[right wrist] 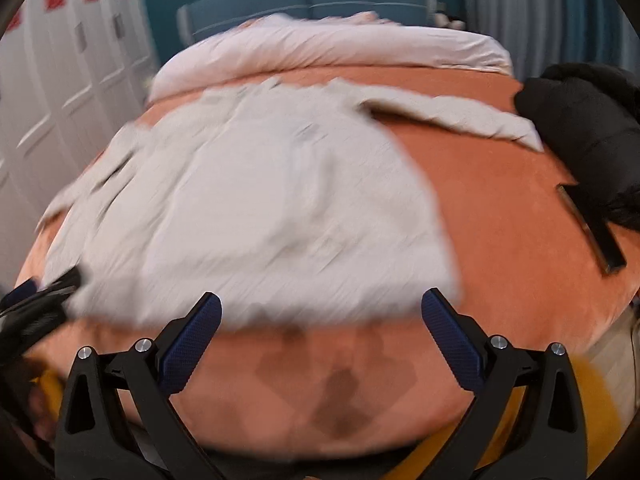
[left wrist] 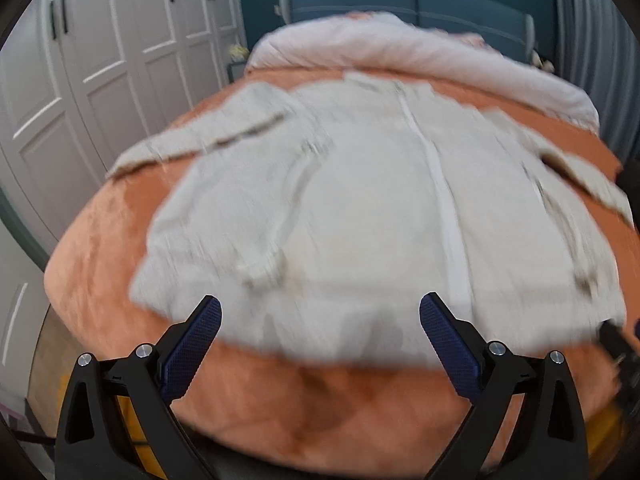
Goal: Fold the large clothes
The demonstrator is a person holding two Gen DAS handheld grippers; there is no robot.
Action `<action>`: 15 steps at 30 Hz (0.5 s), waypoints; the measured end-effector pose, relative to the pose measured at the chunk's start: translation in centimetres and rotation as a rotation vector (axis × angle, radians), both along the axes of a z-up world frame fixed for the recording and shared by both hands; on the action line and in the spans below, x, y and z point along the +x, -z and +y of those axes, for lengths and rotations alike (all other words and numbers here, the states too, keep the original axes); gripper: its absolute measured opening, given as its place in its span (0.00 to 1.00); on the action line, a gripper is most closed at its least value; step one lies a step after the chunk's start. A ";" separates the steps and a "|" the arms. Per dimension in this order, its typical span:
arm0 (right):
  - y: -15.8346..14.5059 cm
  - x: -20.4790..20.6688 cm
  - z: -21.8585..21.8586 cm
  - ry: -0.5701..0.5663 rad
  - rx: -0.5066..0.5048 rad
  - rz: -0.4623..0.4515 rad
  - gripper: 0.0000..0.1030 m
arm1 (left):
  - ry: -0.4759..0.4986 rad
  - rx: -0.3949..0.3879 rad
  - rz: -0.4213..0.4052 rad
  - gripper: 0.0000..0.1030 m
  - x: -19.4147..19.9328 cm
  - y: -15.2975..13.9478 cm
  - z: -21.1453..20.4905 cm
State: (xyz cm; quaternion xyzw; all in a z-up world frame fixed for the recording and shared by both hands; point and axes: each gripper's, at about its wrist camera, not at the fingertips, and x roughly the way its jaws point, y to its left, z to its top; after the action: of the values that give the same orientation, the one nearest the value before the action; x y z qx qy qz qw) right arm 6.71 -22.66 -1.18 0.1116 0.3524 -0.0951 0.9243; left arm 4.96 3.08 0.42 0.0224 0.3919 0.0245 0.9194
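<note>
Your left gripper (left wrist: 320, 316) has its fingers spread wide and released, nothing between the blue pads (left wrist: 196, 348). It sits over the near edge of the bed (left wrist: 100, 240), just short of the jacket's hem.

Your right gripper (right wrist: 320, 314) is the same: fingers apart, nothing grasped, tips at the hem on the jacket's right side.

The jacket (left wrist: 360, 200) is pale grey and lies flat on the orange bedcover, front up, zip (left wrist: 440, 200) running down the middle. Both sleeves are spread outward; the right sleeve (right wrist: 452, 114) reaches toward a black garment (right wrist: 588, 128) at the bed's right edge (touching or not, cannot tell). A dark flat strip (right wrist: 592, 232) lies on the cover just beside that black garment.

A rolled pale duvet (left wrist: 400, 52) lies across the far end of the bed, against the blue headboard (left wrist: 400, 0). White wardrobes (left wrist: 100, 60) stand to the left, doors closed, so contents are not visible.

Both views are motion-blurred; fabric detail is unclear.
</note>
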 end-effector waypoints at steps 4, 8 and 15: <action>-1.7 4.7 -8.4 0.128 0.024 -0.034 0.95 | -0.050 -0.014 -0.055 0.95 5.0 -1.9 2.0; -1.8 9.8 -16.7 0.217 0.104 -0.052 0.94 | -0.099 -0.024 -0.062 0.95 11.2 -2.2 4.0; 3.1 17.0 -30.1 0.431 0.288 -0.016 0.76 | -0.202 -0.023 -0.038 0.95 18.8 0.0 7.1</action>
State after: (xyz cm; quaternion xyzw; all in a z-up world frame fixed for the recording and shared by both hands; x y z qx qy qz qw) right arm 23.70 -52.75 -4.28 0.3155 0.3232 -0.2378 0.8599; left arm 23.72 10.17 0.42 -0.0284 0.3751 0.1131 0.9196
